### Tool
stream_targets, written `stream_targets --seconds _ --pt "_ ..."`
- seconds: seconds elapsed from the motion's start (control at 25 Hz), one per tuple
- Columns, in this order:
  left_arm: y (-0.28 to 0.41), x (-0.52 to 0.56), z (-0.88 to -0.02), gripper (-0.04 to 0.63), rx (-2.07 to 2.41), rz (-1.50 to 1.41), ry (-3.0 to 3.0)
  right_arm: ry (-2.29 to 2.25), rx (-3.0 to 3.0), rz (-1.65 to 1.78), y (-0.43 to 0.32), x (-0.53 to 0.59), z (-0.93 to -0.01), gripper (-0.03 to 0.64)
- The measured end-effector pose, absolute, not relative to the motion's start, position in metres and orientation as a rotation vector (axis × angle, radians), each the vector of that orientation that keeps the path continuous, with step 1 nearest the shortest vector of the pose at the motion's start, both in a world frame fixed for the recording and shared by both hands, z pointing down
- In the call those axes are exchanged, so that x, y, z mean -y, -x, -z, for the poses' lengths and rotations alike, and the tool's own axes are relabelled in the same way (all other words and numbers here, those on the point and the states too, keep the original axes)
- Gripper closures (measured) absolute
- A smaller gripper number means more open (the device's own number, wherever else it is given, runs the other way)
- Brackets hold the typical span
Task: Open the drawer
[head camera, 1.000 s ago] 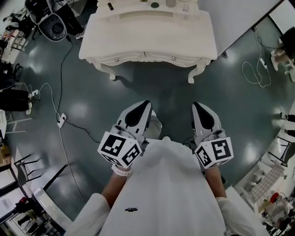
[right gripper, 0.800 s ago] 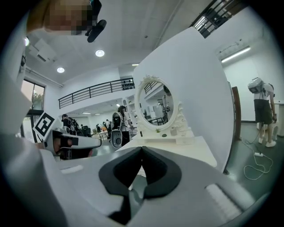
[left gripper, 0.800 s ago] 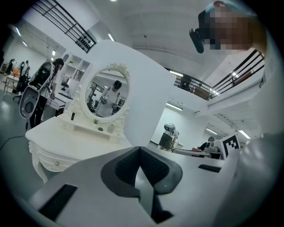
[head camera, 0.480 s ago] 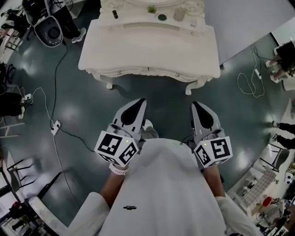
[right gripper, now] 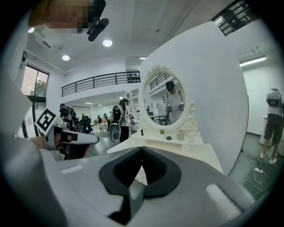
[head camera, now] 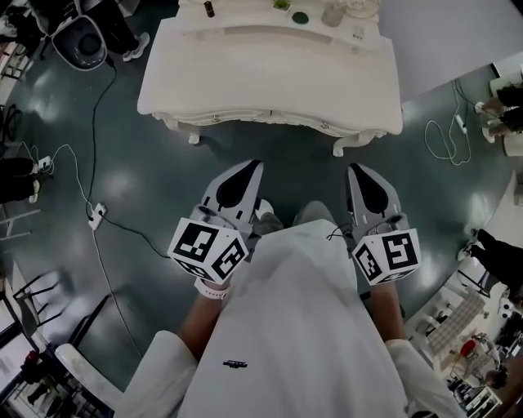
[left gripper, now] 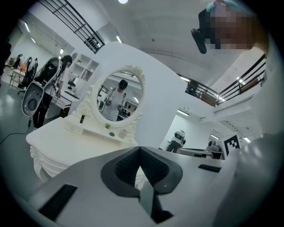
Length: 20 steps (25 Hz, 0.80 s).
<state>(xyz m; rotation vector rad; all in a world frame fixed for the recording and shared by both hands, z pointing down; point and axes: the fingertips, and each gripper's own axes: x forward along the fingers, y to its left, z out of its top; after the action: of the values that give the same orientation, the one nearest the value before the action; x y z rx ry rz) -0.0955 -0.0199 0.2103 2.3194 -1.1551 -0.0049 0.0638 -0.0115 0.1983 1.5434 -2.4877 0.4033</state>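
Note:
A white dressing table (head camera: 270,73) stands ahead of me, and its drawer fronts (head camera: 245,121) with small knobs run along the near edge. My left gripper (head camera: 252,166) and right gripper (head camera: 357,168) hover side by side over the dark floor, short of the table and apart from it. Both are shut with nothing between the jaws. In the left gripper view the jaw tips of the left gripper (left gripper: 140,148) meet below the oval mirror (left gripper: 119,98). The right gripper (right gripper: 142,147) points at the tabletop (right gripper: 182,146) and the mirror (right gripper: 165,101).
A black cable (head camera: 94,122) runs down the floor at left to a power strip (head camera: 96,215). A black-and-white machine (head camera: 86,45) stands at the table's far left. A white cable (head camera: 445,135) loops at right. Small items (head camera: 301,16) sit at the tabletop's back.
The dressing table has come nearer and larger in the head view as I stepped toward it. Both grippers travelled forward with me and stayed shut.

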Motion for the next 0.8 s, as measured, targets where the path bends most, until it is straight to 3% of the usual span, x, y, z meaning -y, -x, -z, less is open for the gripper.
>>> stream_targets --seconds 0.8 --pt "0.066 0.058 -0.244 0.586 1.106 -0.152 -2.284 -1.470 2.465 -0.495 -0.079 0.058 -0.251 0.604"
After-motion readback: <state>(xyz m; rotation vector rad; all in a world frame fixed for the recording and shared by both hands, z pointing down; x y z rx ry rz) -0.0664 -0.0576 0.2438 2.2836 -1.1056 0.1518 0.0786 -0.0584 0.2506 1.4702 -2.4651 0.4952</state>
